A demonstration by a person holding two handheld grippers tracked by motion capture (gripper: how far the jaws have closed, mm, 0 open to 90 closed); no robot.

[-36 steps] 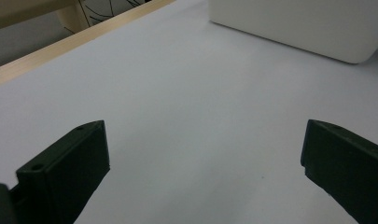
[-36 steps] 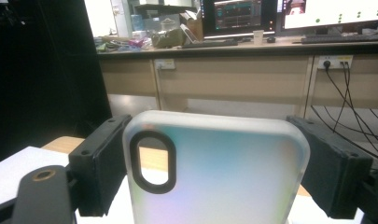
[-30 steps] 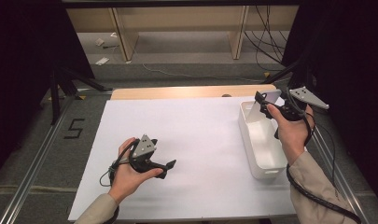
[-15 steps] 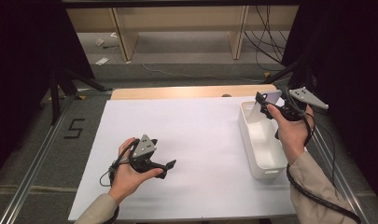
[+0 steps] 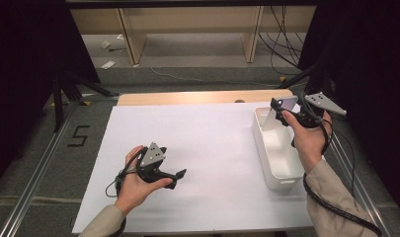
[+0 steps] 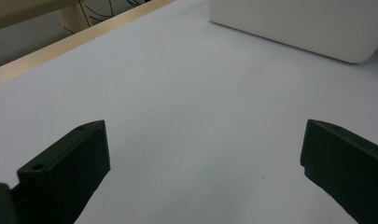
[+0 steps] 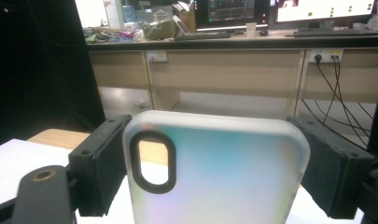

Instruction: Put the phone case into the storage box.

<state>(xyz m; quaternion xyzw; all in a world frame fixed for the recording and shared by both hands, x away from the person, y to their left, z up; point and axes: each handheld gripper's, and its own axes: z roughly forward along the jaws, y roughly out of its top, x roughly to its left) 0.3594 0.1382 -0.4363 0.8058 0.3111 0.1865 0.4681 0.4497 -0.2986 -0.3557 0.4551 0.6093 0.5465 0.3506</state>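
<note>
Phone case [image 7: 214,172] in hand, we had our right gripper [image 5: 282,112] pinching it by its two long edges, raised above the far end of the white bin [image 5: 277,148]. Our left gripper [image 5: 174,177] rested spread and empty on the white sheet [image 5: 207,143]. Next, we judged, came lowering the case into the bin and releasing it.

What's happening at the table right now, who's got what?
A person holds a tool in each hand. The right tool is clamped on a translucent, iridescent phone case with a black-rimmed camera cutout, holding it up above the far end of the white rectangular plastic bin. The left tool rests low over the white table sheet, jaws wide apart and holding nothing. The case is not yet in the bin.
</note>
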